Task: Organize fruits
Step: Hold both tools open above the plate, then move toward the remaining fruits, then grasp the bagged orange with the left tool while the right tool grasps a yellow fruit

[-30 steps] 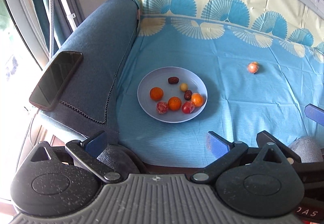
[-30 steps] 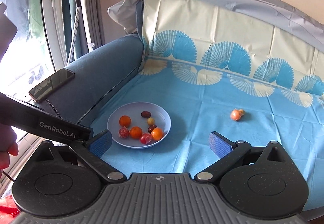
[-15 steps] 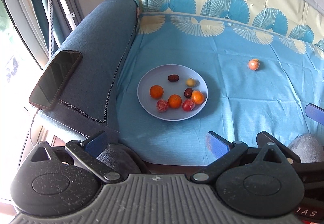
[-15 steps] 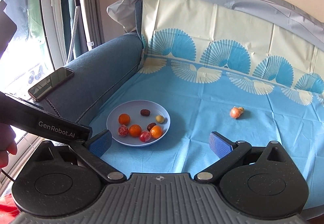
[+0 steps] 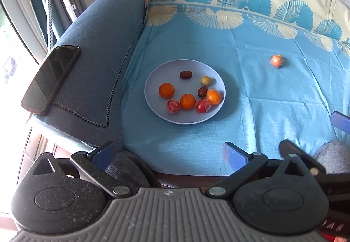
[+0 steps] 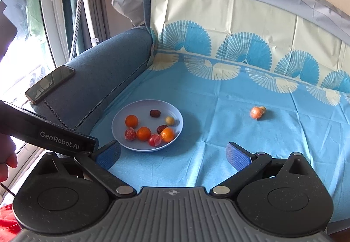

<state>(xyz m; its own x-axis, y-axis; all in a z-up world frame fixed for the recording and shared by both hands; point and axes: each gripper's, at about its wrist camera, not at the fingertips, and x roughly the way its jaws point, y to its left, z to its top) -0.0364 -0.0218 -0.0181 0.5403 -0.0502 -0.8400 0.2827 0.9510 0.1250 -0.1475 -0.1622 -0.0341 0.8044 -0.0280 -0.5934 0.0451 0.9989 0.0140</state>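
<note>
A pale blue plate (image 5: pixel 153 80) (image 6: pixel 140 108) lies on the blue cloth and holds several small fruits: oranges (image 5: pixel 166 90), red wrapped ones (image 5: pixel 173 106), dark dates (image 5: pixel 186 74) and a yellow one (image 5: pixel 205 80). One wrapped orange fruit (image 5: pixel 276 60) (image 6: pixel 256 113) lies alone on the cloth to the right of the plate, with a small yellowish piece against it. My left gripper (image 5: pixel 168 152) is open and empty, near the sofa's front edge. My right gripper (image 6: pixel 172 153) is open and empty, short of the plate.
A black phone (image 5: pixel 51 78) (image 6: pixel 50 83) lies on the blue sofa armrest (image 5: pixel 98 49) left of the plate. The patterned cloth runs up the backrest (image 6: pixel 240 23). A window and a white stand (image 6: pixel 85 1) are at the left.
Both views have drifted slightly. The small yellow fruit in the plate has rolled a little to the right, away from the dark date.
</note>
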